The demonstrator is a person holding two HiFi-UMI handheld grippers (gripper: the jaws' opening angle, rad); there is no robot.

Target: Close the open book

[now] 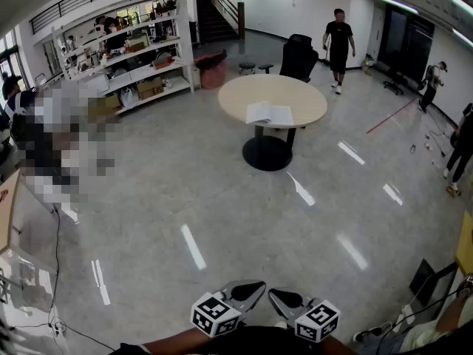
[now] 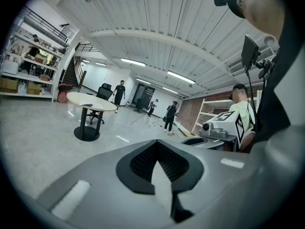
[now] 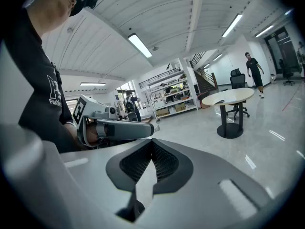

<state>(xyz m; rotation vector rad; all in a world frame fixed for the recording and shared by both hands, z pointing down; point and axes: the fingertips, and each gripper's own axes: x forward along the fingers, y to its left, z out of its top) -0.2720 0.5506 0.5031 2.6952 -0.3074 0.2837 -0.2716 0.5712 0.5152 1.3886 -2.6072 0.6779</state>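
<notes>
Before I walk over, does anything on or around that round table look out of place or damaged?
Nothing stands out. The open book lies flat on the round table, nothing spilled around it. The left gripper and right gripper have jaws together, empty.

Glossy floor (image 1: 148,198), paper book (image 1: 270,114)

Head view steeply down from above; gripper views low, near-level; round table (image 1: 299,93) far in all.

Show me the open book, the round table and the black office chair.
open book (image 1: 270,114): head view, middle of its open pages.
round table (image 1: 240,93): head view, bare top left of the book.
black office chair (image 1: 300,56): head view, its backrest.
</notes>
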